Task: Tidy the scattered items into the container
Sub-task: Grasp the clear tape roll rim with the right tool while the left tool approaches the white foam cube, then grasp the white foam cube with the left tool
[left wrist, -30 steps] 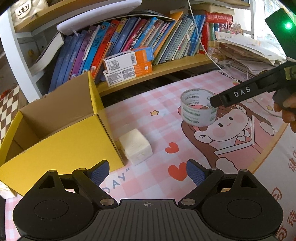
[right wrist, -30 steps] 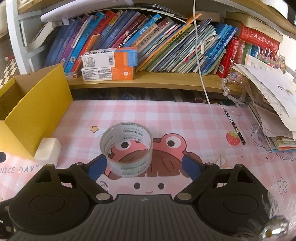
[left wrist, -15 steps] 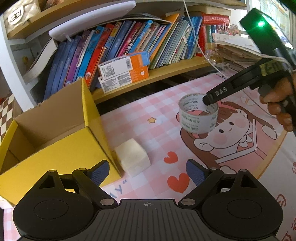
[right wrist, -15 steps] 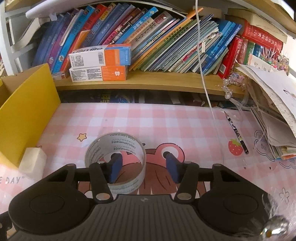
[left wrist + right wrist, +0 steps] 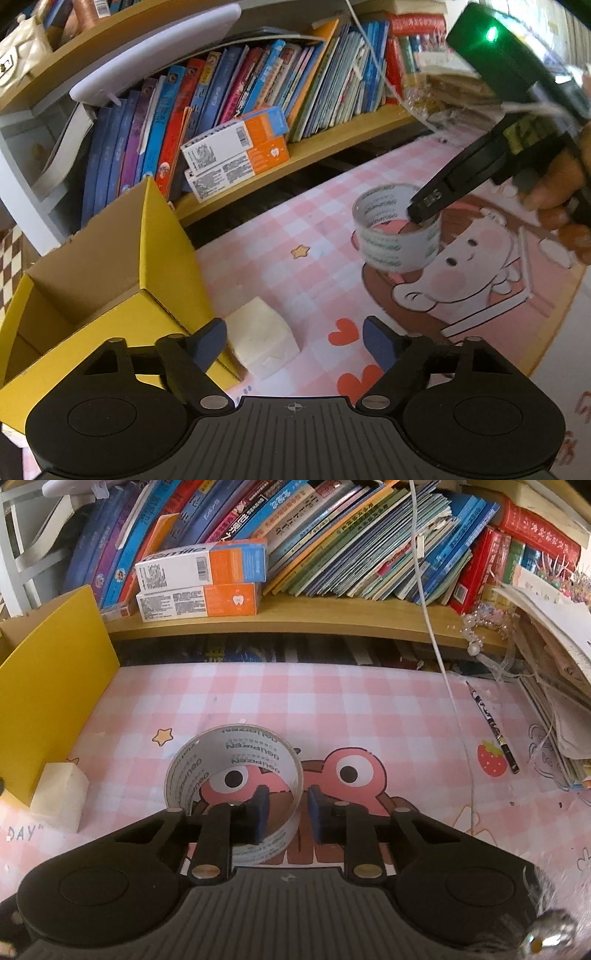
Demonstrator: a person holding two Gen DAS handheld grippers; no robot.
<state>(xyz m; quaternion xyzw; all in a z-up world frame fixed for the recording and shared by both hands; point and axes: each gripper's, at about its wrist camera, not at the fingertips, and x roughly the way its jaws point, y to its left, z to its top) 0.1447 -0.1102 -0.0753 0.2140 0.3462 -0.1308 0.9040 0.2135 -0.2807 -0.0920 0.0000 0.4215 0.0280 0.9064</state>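
Clear tape roll (image 5: 236,775): a thin-walled printed ring standing on the pink checked mat (image 5: 332,701), toward the mat's middle, well apart from the box.
Right gripper (image 5: 284,814): jaws have just been closing and now pinch the ring's wall, one pad inside, one outside.
Left gripper (image 5: 293,341): jaws have just been narrowing around the white block (image 5: 264,341), which sits between the pads; no contact visible, so not gripping yet.
White block, place: against the box's near corner, on the mat.
Yellow box (image 5: 92,295): corrugated cardboard, top open, at the mat's left edge; its inside looks bare.
Meaning: both items look about ready to lift; neither is in the box.
Textures: glossy film, chalky matte block, ribbed blue pads.
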